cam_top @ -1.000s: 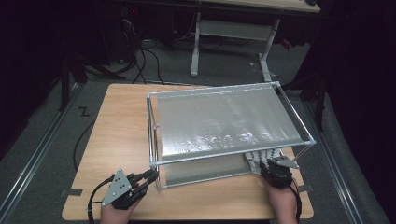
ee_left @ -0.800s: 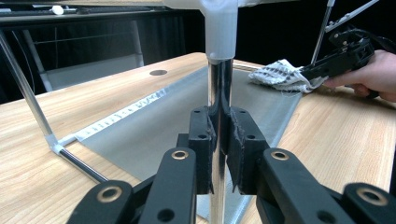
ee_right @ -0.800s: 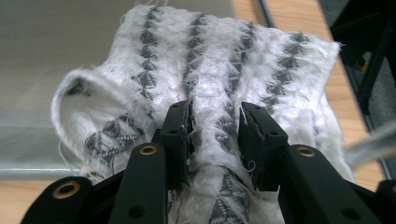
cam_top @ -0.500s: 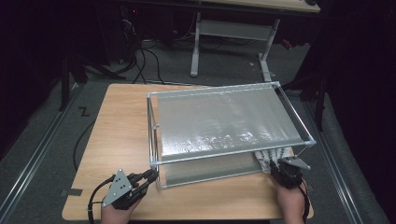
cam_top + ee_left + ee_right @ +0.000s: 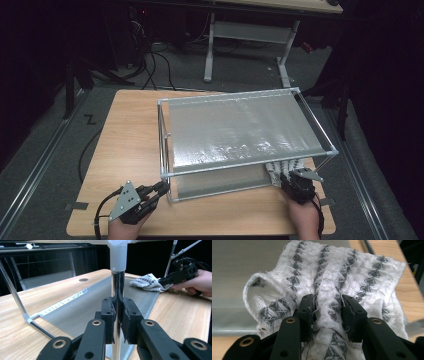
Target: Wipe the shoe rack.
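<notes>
**Left hand on the frame post, right hand on the cloth**

Your left gripper (image 5: 161,190) sits at the lower left of the high view, at the near left corner of the metal rack (image 5: 312,122). In the left gripper view its two pads are pressed tight against the shiny upright post (image 5: 117,290) in the middle of the frame, just below the white corner joint (image 5: 118,252) at the top. So that one's pinching the post.

Your right gripper (image 5: 295,176) is at the lower right of the high view, tucked at the near right corner of the rack, under the edge of the grey top sheet (image 5: 240,132). The patterned cloth (image 5: 329,285), white with grey zigzag stripes, lies bunched on the lower grey sheet (image 5: 237,265) beside the wooden table (image 5: 125,130), filling the middle of the right gripper view. A raised fold of it runs right between your jaws. Those jaws have just been easing apart a bit: the left pad touches the fold, while the right one seems to stand a hair off it, so it looks like a loose straddle rather than a firm pinch.

In the left gripper view you can see the same cloth (image 5: 147,282) at the upper right, with your right hand (image 5: 200,283) behind it.
</notes>
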Tool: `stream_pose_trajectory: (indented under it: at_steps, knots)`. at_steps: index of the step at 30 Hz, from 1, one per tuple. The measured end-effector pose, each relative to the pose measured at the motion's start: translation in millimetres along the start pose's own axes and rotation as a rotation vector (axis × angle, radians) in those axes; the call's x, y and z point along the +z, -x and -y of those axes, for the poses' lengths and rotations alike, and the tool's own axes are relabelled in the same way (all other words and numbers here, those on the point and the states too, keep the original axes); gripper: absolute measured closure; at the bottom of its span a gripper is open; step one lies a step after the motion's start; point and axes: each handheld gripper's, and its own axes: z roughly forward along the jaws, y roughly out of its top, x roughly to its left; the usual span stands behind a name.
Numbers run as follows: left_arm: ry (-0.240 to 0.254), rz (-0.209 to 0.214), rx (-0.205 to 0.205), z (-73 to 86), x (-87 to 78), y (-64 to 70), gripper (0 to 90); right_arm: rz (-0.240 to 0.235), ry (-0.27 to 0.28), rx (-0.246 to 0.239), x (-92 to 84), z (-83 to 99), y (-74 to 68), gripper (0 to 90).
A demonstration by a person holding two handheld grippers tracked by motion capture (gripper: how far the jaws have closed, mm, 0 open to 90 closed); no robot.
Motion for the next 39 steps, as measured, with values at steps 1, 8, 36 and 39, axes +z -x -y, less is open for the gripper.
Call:
stream_pose_trajectory:
  at_steps: [1,8,36,39]
  knots:
    - [0.0,0.001,0.001,0.0,0.5,0.1,80.9,-0.005,-0.002,0.0,-0.2,-0.2,-3.7,62.0]
    - [0.072,0.02,-0.085,0.2,11.7,8.3,80.9,-0.069,0.001,-0.05,1.9,-3.7,-38.8,60.2]
    - [0.017,0.019,-0.002,0.8,8.3,2.5,80.9,-0.33,0.007,-0.304,4.8,-21.4,-197.8,60.6]
    - [0.017,0.019,-0.002,0.8,8.3,2.4,80.8,-0.358,0.012,-0.325,4.6,-22.8,-213.2,60.6]
